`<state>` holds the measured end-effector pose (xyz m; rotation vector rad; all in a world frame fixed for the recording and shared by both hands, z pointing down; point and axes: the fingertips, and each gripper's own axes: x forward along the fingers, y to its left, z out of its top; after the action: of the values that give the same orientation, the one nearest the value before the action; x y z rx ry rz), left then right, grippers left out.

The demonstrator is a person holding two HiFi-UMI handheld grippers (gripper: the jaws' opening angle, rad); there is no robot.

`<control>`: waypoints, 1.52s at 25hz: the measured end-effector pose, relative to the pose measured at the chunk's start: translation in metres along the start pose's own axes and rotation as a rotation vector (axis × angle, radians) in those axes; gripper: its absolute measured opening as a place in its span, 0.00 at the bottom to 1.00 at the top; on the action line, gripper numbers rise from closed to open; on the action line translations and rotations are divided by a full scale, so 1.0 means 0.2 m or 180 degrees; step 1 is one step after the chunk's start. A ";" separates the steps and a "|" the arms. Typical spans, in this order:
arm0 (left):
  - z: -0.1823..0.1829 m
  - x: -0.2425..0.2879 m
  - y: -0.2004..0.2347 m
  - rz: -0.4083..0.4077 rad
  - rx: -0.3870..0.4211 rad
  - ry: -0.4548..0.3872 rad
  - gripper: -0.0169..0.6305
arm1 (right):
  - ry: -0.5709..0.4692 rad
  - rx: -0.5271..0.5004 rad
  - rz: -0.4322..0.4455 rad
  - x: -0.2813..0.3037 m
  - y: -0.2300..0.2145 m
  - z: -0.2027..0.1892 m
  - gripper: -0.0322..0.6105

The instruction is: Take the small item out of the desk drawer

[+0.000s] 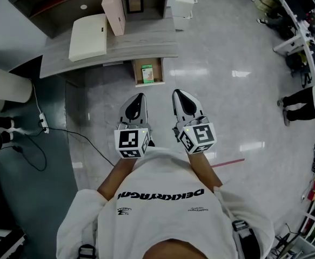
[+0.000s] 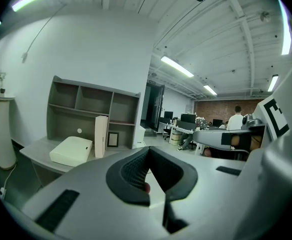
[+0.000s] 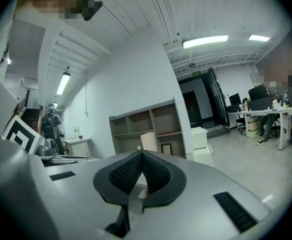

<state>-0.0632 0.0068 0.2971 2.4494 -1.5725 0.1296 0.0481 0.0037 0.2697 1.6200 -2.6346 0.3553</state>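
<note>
Well, both grey grippers, left [image 1: 140,96] and right [image 1: 178,93], are closed and empty, well apart from the small green-and-white packet [image 1: 147,72] in the open wooden drawer [image 1: 136,74]. Going in with the jaws shut could shove it deeper.

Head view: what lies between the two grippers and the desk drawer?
Bare floor only, up to the drawer, as the head view shows.

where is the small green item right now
In the head view, upper middle: the green item lies in the open drawer at the desk's front edge.
</note>
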 end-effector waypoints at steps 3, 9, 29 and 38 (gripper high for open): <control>0.02 0.12 0.11 -0.0069 -0.0007 0.0040 0.05 | 0.0018 0.0026 -0.0043 0.17 -0.01 0.01 0.10; 0.03 0.28 0.26 -0.0183 -0.0069 0.0132 0.05 | 0.0084 0.0007 -0.0132 0.38 -0.02 0.01 0.10; -0.25 0.50 0.33 -0.0055 -0.0243 0.0529 0.05 | 0.0402 0.0066 -0.0095 0.53 -0.17 -0.21 0.10; -0.44 0.68 0.30 0.0103 -0.0252 0.0708 0.05 | 0.0510 0.0173 -0.0032 0.61 -0.33 -0.38 0.10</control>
<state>-0.0564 -0.1178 0.4181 2.2619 -1.4917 0.3269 0.0427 -0.1163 0.3730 1.5479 -2.5188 0.5370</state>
